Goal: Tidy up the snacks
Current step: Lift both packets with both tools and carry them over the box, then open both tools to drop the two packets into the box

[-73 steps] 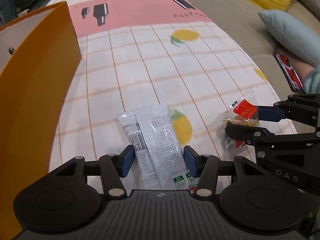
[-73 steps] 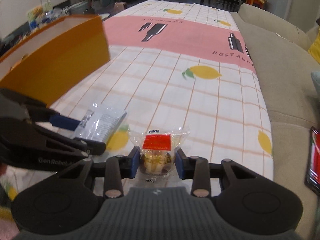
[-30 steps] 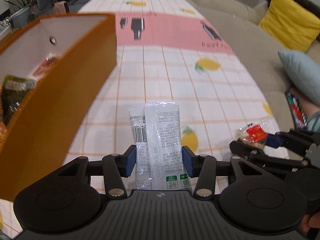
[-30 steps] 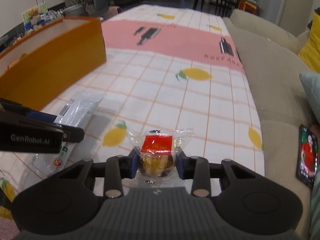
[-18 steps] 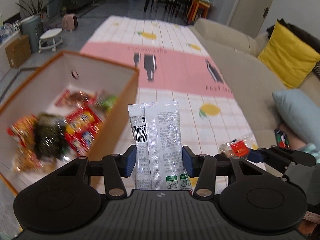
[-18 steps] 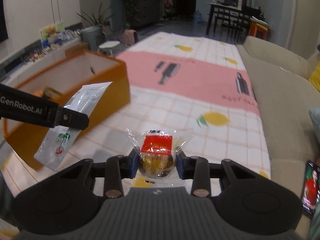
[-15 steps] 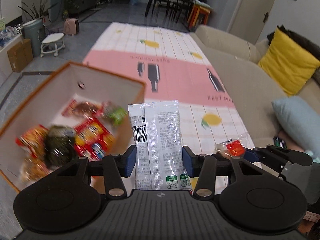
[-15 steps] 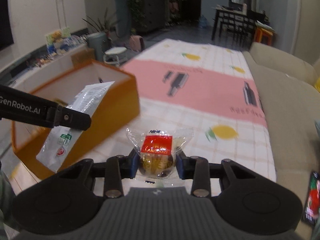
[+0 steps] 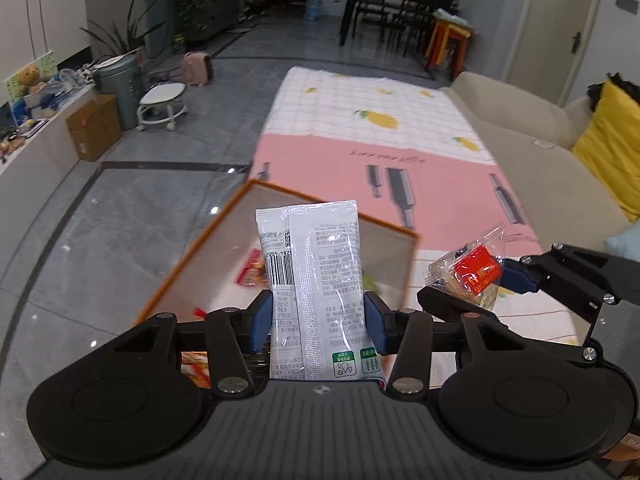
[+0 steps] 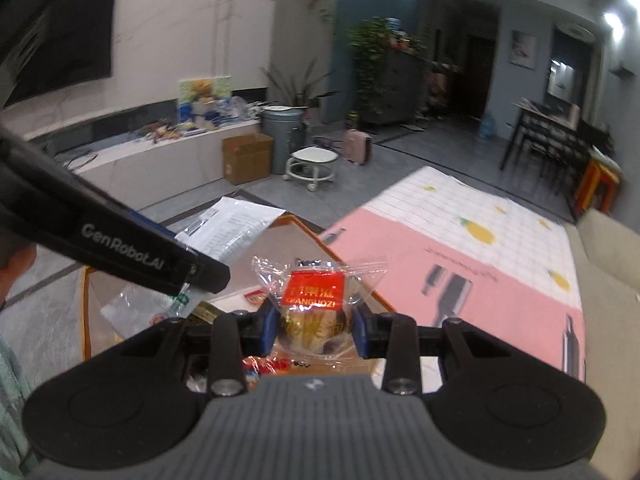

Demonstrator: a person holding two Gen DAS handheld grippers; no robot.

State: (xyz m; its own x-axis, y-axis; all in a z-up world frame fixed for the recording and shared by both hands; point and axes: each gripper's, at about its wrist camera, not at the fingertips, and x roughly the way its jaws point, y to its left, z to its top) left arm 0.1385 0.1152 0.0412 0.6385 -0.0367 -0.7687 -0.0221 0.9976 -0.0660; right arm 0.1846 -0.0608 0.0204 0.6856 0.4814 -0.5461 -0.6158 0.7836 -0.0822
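Note:
My left gripper (image 9: 318, 316) is shut on a white snack pouch (image 9: 316, 276) with a barcode and holds it upright in the air above the orange box (image 9: 192, 248). My right gripper (image 10: 314, 326) is shut on a clear-wrapped pastry with a red label (image 10: 314, 300), also above the box (image 10: 86, 304). In the left wrist view the right gripper (image 9: 500, 280) is to the right with the pastry (image 9: 470, 274). In the right wrist view the left gripper's arm (image 10: 120, 248) crosses at left with the pouch (image 10: 228, 228). Several snack packets lie in the box.
The box stands at the left edge of a table with a lemon-print and pink cloth (image 9: 400, 168). A beige sofa (image 9: 552, 148) with a yellow cushion (image 9: 612, 140) runs along the right. Grey floor, a white stool (image 9: 162, 104) and a cardboard carton (image 9: 94, 126) lie to the left.
Both grippers have risen from the table with their snacks and moved left over the orange box. The views have tilted up, showing the room.

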